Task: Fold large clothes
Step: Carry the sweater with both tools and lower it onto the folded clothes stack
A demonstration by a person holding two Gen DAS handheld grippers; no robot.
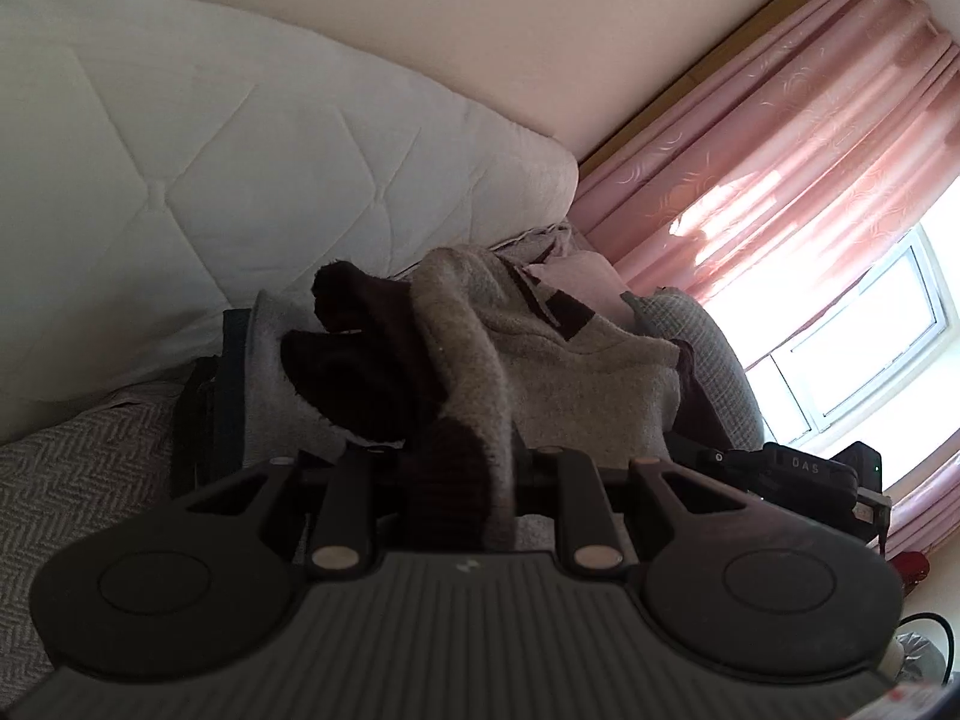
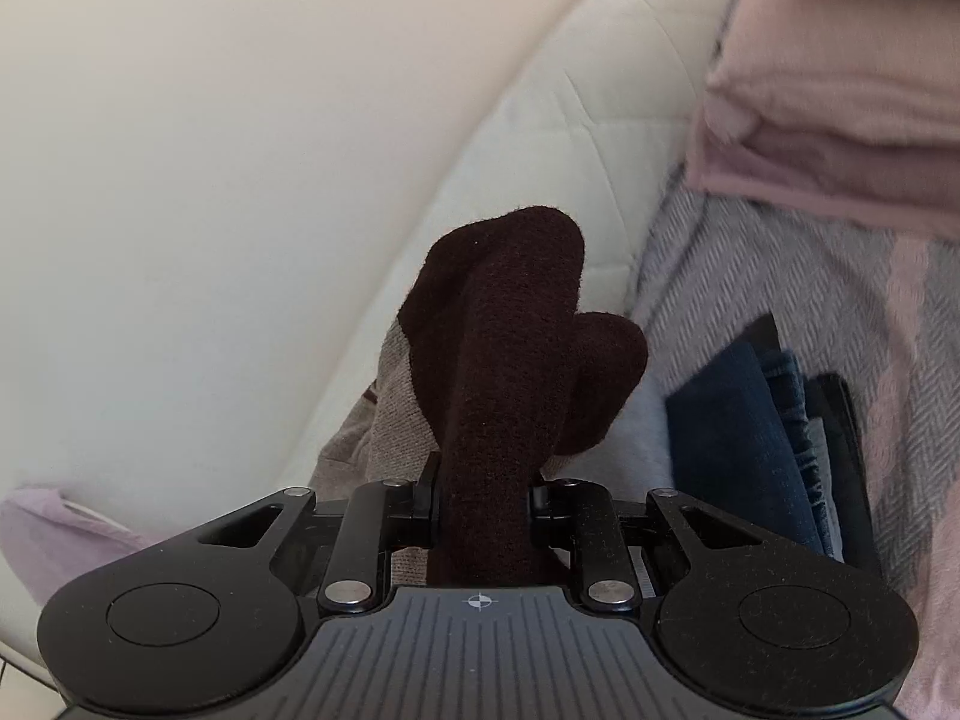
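Note:
A thick knit sweater (image 1: 540, 360), grey-beige with dark brown parts, hangs bunched in front of the white padded headboard. My left gripper (image 1: 462, 480) is shut on a fold of it where brown meets grey. In the right wrist view my right gripper (image 2: 483, 504) is shut on the sweater's dark brown part (image 2: 510, 330), which stands up between the fingers, with grey knit (image 2: 396, 420) hanging to the left. The fingertips of both grippers are hidden by the cloth.
A stack of folded clothes (image 2: 756, 438), dark blue and black, lies on the herringbone bedspread (image 2: 780, 276). Folded pink bedding (image 2: 840, 102) sits at upper right. Pink curtains (image 1: 780, 138) and a bright window (image 1: 870, 324) stand to the right. A black device (image 1: 798, 480) is nearby.

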